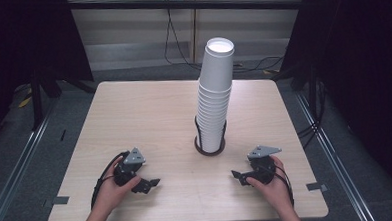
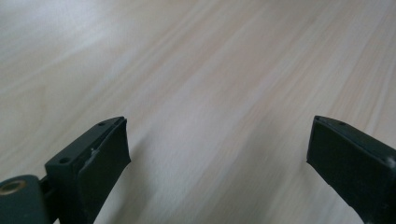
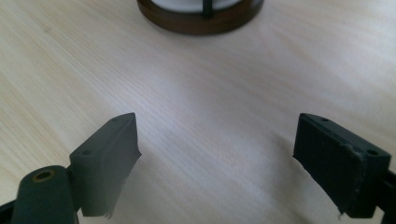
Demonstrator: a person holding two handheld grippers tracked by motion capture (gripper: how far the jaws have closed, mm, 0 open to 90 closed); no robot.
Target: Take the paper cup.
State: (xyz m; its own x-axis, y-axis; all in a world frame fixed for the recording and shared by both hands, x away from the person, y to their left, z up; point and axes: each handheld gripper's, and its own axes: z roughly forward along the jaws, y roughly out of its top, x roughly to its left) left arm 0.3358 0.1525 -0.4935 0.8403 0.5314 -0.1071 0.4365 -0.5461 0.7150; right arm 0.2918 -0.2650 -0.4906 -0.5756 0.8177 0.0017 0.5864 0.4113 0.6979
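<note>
A tall stack of white paper cups (image 1: 215,99) stands upright in a round dark-brown holder (image 1: 209,149) with black wire uprights, near the middle of the wooden table (image 1: 149,117). My left gripper (image 1: 148,184) rests low on the table at the front left, jaws wide apart, with bare wood between them (image 2: 219,149). At the front right my right gripper (image 1: 238,176) is held the same way, open and empty (image 3: 217,154). The holder's brown base (image 3: 198,21) lies just ahead of the right jaws.
Black cables hang on the wall behind the table. Metal floor rails (image 1: 16,168) run along both sides. Dark stands (image 1: 42,82) sit at the back left and back right. Bare tabletop surrounds the cup holder.
</note>
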